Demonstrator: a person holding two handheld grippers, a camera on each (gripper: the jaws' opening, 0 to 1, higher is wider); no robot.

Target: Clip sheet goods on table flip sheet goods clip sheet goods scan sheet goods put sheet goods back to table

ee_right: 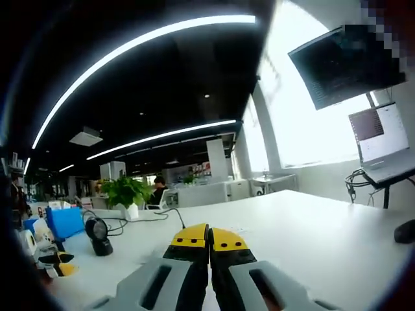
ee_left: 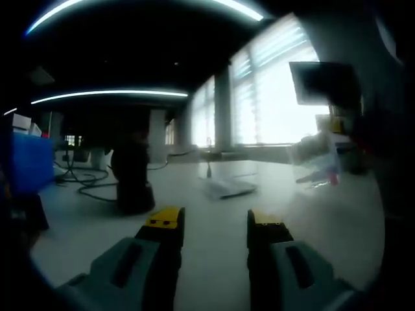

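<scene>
My left gripper (ee_left: 215, 223) hovers open over the white table (ee_left: 214, 272), nothing between its yellow-tipped fingers. Beyond it a flat pale sheet packet (ee_left: 227, 186) lies on the table. Further right a clear packet (ee_left: 316, 165) with red and blue print hangs blurred in the air beside a dark shape at the view's edge. A black stand scanner (ee_left: 133, 178) rises left of the fingers; the same scanner (ee_right: 98, 234) stands far left in the right gripper view. My right gripper (ee_right: 209, 241) has its jaws pressed together; no packet shows past its tips.
A blue box (ee_right: 65, 222) and cables (ee_left: 84, 181) lie at the table's left. An open laptop (ee_right: 382, 146) and a wall monitor (ee_right: 343, 65) are at the right, a black mouse (ee_right: 405, 230) by the edge. A potted plant (ee_right: 126, 191) stands at the back.
</scene>
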